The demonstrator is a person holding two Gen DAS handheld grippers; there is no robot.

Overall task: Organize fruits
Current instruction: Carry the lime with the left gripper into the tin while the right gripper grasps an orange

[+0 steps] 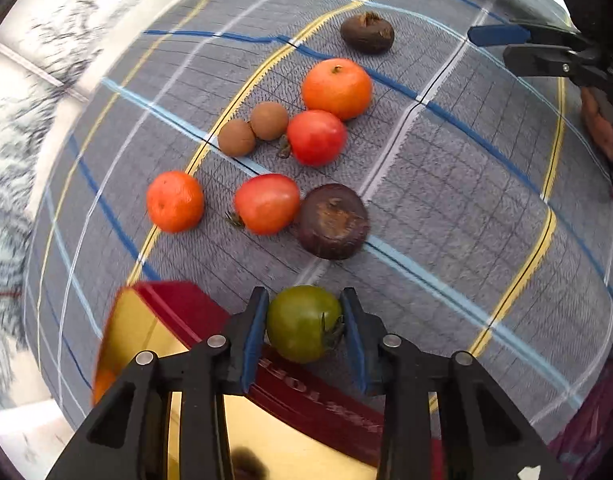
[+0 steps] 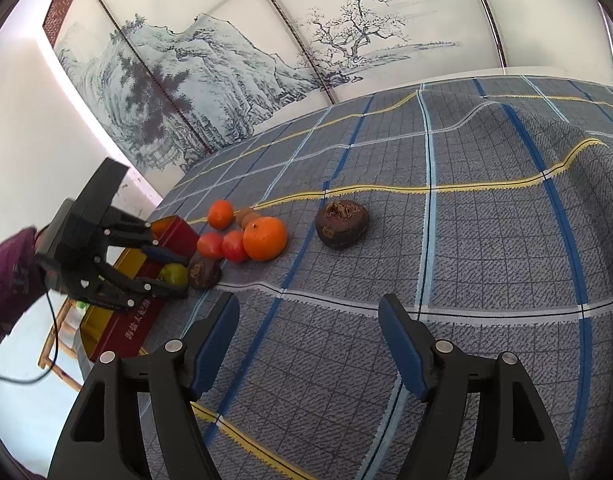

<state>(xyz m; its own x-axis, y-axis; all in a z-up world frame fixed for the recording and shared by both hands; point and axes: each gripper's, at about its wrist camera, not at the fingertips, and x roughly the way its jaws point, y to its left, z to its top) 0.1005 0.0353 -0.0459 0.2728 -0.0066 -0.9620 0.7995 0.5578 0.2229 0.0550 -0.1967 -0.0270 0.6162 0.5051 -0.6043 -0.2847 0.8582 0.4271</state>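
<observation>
My left gripper (image 1: 304, 326) is shut on a green tomato (image 1: 302, 322) and holds it over the edge of a red box (image 1: 306, 396) with a gold inside; it also shows in the right wrist view (image 2: 168, 274). On the cloth lie two oranges (image 1: 337, 88) (image 1: 174, 201), two red tomatoes (image 1: 316, 137) (image 1: 266, 203), two small brown fruits (image 1: 252, 128) and two dark purple fruits (image 1: 333, 222) (image 1: 367, 33). My right gripper (image 2: 308, 332) is open and empty, above the cloth in front of the far dark fruit (image 2: 341, 224).
A grey plaid cloth (image 2: 486, 240) with blue, yellow and white lines covers the round table, with folds at the right. An orange piece (image 1: 102, 384) lies in the box. A painted screen (image 2: 226, 60) stands behind the table.
</observation>
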